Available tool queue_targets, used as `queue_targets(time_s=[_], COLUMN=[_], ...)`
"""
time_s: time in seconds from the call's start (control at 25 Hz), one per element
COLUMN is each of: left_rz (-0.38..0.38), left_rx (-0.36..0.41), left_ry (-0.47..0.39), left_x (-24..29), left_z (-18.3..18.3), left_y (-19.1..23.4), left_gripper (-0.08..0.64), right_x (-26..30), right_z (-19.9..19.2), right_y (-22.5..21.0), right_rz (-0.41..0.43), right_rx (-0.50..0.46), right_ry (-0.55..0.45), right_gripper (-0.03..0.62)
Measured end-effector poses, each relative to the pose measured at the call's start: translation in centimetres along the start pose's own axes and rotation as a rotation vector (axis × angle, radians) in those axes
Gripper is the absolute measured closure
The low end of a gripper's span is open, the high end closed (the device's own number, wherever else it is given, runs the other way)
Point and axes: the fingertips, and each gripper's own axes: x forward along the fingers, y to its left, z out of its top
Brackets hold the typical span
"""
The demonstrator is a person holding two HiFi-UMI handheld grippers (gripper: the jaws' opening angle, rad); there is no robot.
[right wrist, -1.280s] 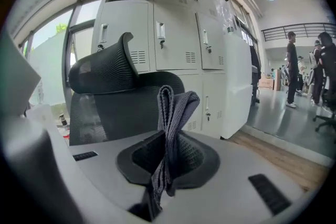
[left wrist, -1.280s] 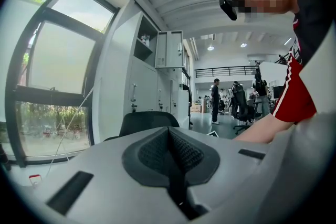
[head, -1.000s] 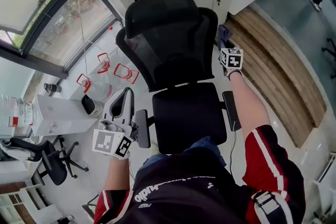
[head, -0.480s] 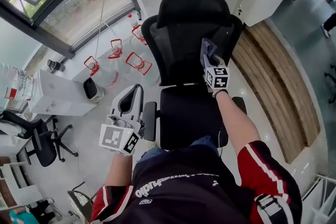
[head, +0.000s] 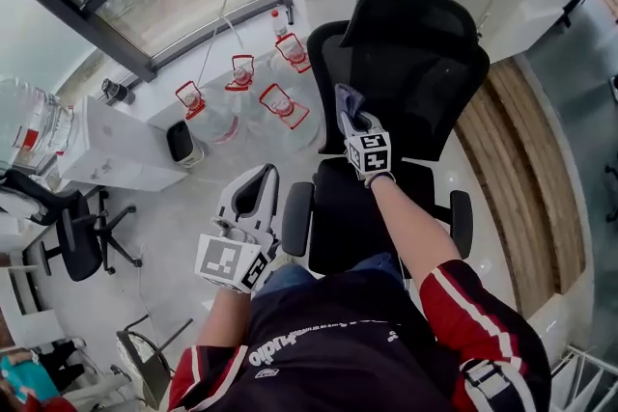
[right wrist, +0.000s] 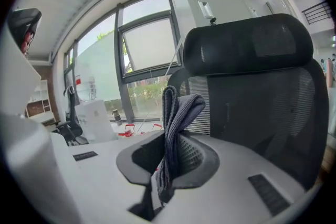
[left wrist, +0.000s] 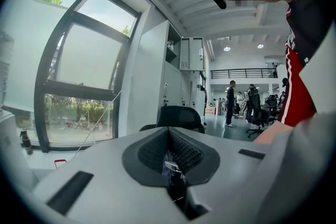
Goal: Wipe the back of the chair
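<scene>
My left gripper (head: pixel 253 188) hangs low at my side, fingers together on nothing, probably only kept out of the way. My right gripper (head: pixel 355 125) has its fingers clamped on a folded, ribbed grey cloth (right wrist: pixel 176 113), raised near the left edge of the black mesh chair back (head: pixel 425 82), ready for wiping.

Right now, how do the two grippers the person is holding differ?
The right gripper is clamped on a folded grey cloth; the left gripper has its jaws together with nothing between them. The right gripper is raised in front of the black chair back; the left gripper hangs lower, off to the side by the armrest. Both carry a cube with square markers.
</scene>
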Motion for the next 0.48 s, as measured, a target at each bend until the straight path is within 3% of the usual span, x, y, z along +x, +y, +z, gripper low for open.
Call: queue_targets(time_s=[0.28,0.48], left_rz=[0.044,0.041], left_rx=[-0.018,-0.031], left_ry=[0.012,0.026], left_x=[-1.3,-1.5], left_z=[0.0,-0.2], left_y=[3.9,5.9], left_gripper=[0.537,0.537], right_x=[5.2,7.6], right_z=[-2.2,-3.7], right_y=[3.8,3.2], right_rz=[0.025,-0.009], right_rx=[0.063,0.083], right_ry=[0.046,0.08], right_gripper=[0.532,0.532])
